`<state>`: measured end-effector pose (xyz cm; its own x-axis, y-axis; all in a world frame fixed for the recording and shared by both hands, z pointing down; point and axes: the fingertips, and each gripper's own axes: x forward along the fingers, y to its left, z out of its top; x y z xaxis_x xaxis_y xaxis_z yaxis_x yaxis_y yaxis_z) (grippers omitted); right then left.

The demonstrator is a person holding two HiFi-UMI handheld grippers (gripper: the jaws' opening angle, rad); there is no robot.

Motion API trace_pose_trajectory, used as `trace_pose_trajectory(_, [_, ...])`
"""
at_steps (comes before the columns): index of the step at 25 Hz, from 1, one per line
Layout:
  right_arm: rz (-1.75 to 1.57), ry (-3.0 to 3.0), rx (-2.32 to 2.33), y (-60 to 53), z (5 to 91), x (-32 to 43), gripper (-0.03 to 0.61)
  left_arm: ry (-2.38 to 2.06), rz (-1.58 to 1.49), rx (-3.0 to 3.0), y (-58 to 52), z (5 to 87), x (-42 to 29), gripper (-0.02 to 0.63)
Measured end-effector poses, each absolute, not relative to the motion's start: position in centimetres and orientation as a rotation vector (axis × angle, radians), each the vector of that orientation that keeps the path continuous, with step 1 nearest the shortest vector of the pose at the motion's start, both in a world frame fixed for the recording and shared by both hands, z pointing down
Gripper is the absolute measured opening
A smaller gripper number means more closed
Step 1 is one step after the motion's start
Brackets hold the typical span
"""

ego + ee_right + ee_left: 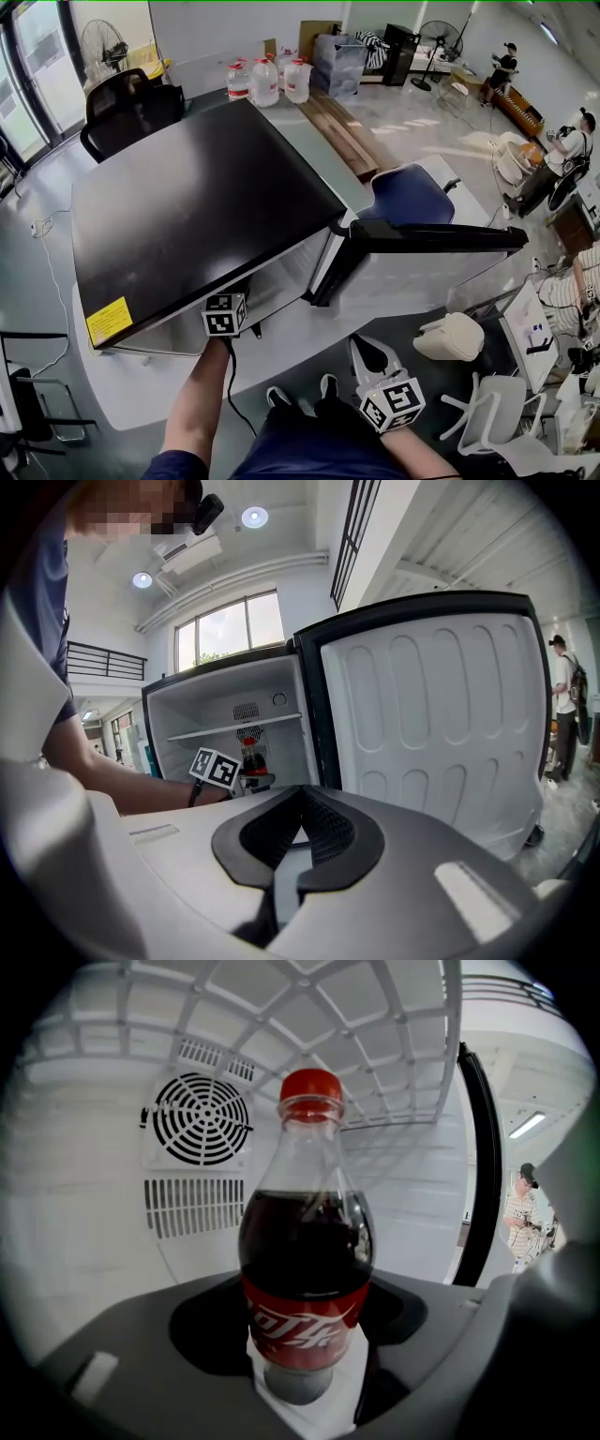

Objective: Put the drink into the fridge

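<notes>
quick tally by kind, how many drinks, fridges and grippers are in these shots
cola bottle: 1
fridge: 1
grippers: 2 (left gripper, right gripper)
total: 4
</notes>
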<state>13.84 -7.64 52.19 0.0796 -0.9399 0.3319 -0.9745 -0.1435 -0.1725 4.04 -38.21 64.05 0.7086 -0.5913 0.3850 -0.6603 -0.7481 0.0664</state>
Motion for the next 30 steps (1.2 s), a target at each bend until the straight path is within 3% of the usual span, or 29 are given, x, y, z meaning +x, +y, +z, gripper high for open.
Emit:
trace_pose_trajectory(15, [0.620,-2.125,2.125,-9.4,53.3,12.9,0.006,-1.079,0.541,2.634,-37.3,64.4,3.7,0.322])
trace_pose_trajectory(30, [0.538,-2.307,2.021,-12.4,52.0,13.3,0.006,-1.226,0.343,2.557,-29.3,58.5,-2.1,0.321])
